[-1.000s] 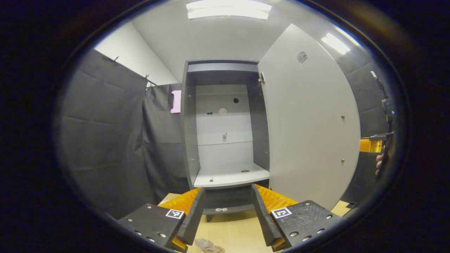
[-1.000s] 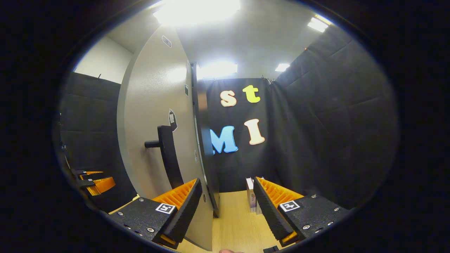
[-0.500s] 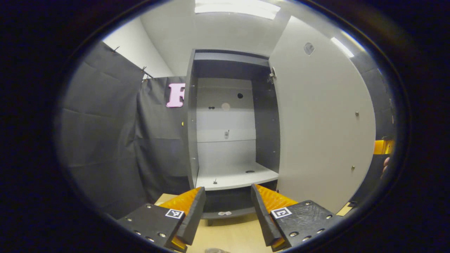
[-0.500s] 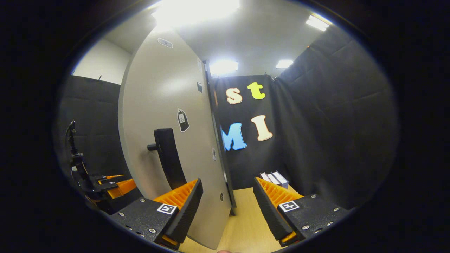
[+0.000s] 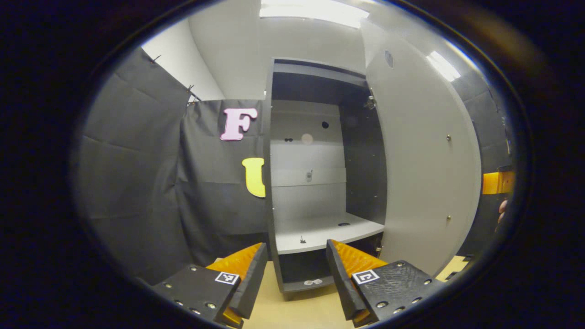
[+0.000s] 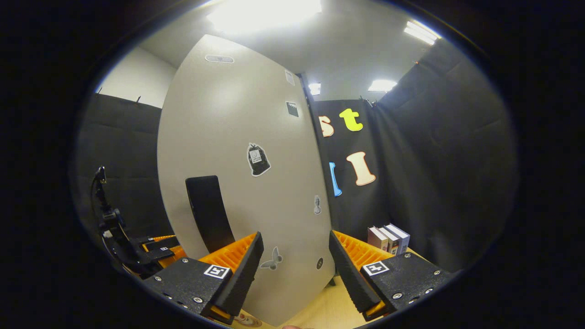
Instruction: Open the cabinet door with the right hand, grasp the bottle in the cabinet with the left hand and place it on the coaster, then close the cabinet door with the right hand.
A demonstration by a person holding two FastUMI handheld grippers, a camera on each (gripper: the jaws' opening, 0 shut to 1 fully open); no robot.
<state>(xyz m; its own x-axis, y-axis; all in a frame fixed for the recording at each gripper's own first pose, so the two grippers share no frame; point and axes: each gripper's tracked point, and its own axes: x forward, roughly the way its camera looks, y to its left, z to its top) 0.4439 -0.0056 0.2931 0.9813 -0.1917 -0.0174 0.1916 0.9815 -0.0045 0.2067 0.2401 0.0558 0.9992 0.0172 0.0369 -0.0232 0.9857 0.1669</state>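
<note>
The left gripper [image 5: 293,274] hangs in front of the cabinet [image 5: 315,183] with its tongs spread wide and nothing between them; each finger is a ribbed orange wedge faced with a matte black pad [image 5: 252,285], and a small square black-and-white marker sits on each black base plate. The cabinet is a tall, narrow box with dark grey sides and a pale back panel, and its white shelf [image 5: 320,228] carries no bottle that I can make out. The cabinet door [image 5: 425,173], a smooth pale grey slab dotted with small screws, stands swung out to the right. At its far edge an orange piece of the other gripper [image 5: 497,183] shows, with fingertips of a hand [image 5: 502,211] beside it. From the right gripper [image 6: 296,274], likewise gaping wide and empty, the door's outer face [image 6: 247,183] looms close, with a curved black handle [image 6: 208,212] and a few small stickers too tiny to read. The light wooden tabletop [image 6: 320,310] runs beneath, a few books [image 6: 388,235] stand at the back, black padded cloth walls close the booth, and bright ceiling panels [image 6: 265,9] glare overhead.
</note>
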